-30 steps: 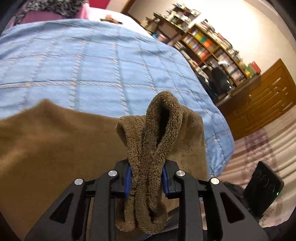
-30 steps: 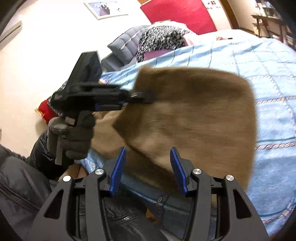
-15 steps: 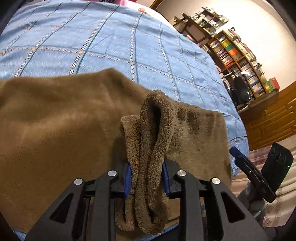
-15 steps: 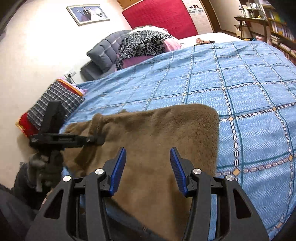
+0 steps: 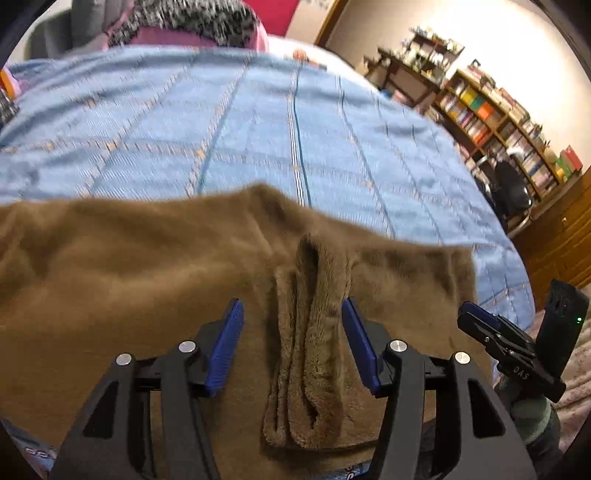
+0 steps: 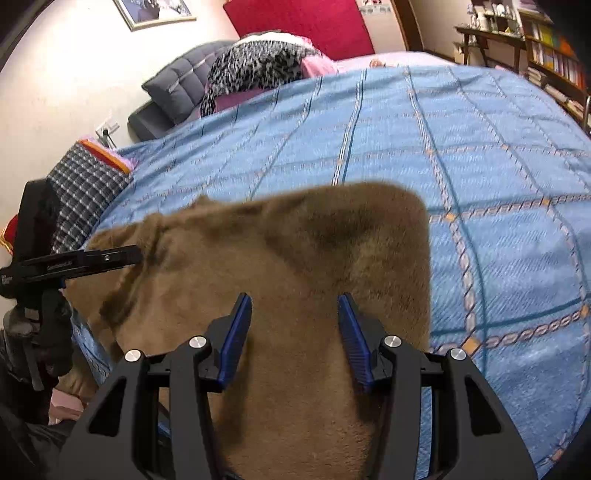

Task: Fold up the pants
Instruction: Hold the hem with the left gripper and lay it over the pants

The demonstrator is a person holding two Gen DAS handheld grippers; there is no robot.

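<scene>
Brown fleece pants (image 5: 129, 280) lie folded on the blue checked bedspread (image 5: 258, 140) at the near edge of the bed; they also show in the right wrist view (image 6: 295, 266). My left gripper (image 5: 291, 317) is open, its blue pads (image 5: 227, 343) standing on either side of a bunched fold of the pants (image 5: 310, 350) without pinching it. My right gripper (image 6: 295, 317) is open and empty, hovering over the pants. The left gripper shows in the right wrist view (image 6: 136, 254) at the pants' left corner. The right gripper shows in the left wrist view (image 5: 467, 314) beside the pants' right edge.
Pillows (image 6: 177, 85) and a leopard-print cloth (image 6: 258, 62) lie at the head of the bed by a red headboard (image 6: 306, 22). A plaid pillow (image 6: 85, 184) sits at the left edge. Bookshelves (image 5: 498, 122) and a wooden cabinet (image 5: 561, 236) stand to the right.
My left gripper has opened and let go of the bunched fold it was holding. The pants have come down to rest on the bed. The right gripper stayed open.
</scene>
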